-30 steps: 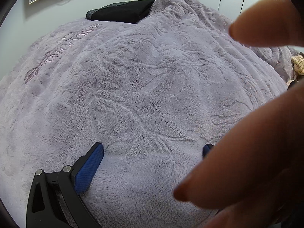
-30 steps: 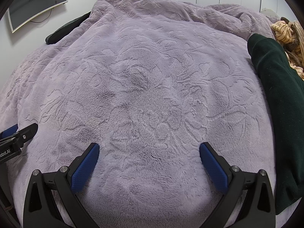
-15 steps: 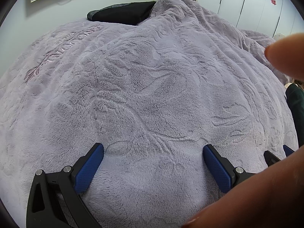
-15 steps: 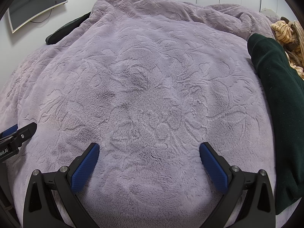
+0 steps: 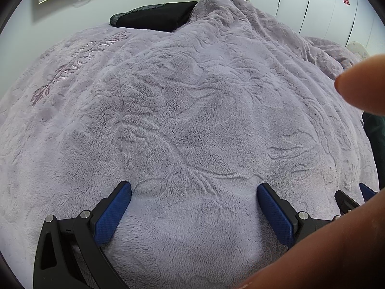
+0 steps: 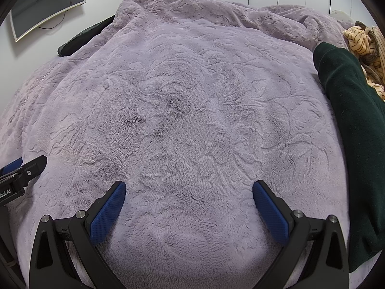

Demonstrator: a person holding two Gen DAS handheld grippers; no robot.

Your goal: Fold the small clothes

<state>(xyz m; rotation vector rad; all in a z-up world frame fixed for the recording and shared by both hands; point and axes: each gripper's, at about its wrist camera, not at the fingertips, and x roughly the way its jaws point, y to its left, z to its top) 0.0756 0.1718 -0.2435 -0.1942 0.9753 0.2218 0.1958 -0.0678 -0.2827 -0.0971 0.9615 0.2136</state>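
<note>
Both of my tongs sit low over the bed, which is covered by a lilac plush blanket (image 6: 192,110) embossed with a leaf and flower pattern. Left tongs (image 5: 193,198): blue pads spread wide apart, nothing between them, only bare blanket under the gap. Right tongs (image 6: 189,196): likewise wide apart and empty, over bare blanket. The two tools lie side by side near the bed's near edge; one black-and-blue tip of the left tool shows at the left margin of the right wrist view, and tips of the right tool show at the lower right of the left wrist view. A fingertip (image 5: 361,84) and a larger blurred part of a hand (image 5: 324,252) cover the right side of the left wrist view, very close to the lens. Task clothes: a dark green garment (image 6: 353,144) lies along the bed's right edge, stretching from the far right toward the near right corner, not touched by either tool. Just beyond it, at the far right corner, a crumpled tan piece with dark stripes (image 6: 363,41); whether it touches the green one I cannot tell. At the far left of the bed a black item (image 5: 154,18) lies partly under the raised blanket fold. A wall screen (image 6: 45,4) hangs on the left wall; white wardrobe doors (image 5: 312,4) stand behind the bed.
</note>
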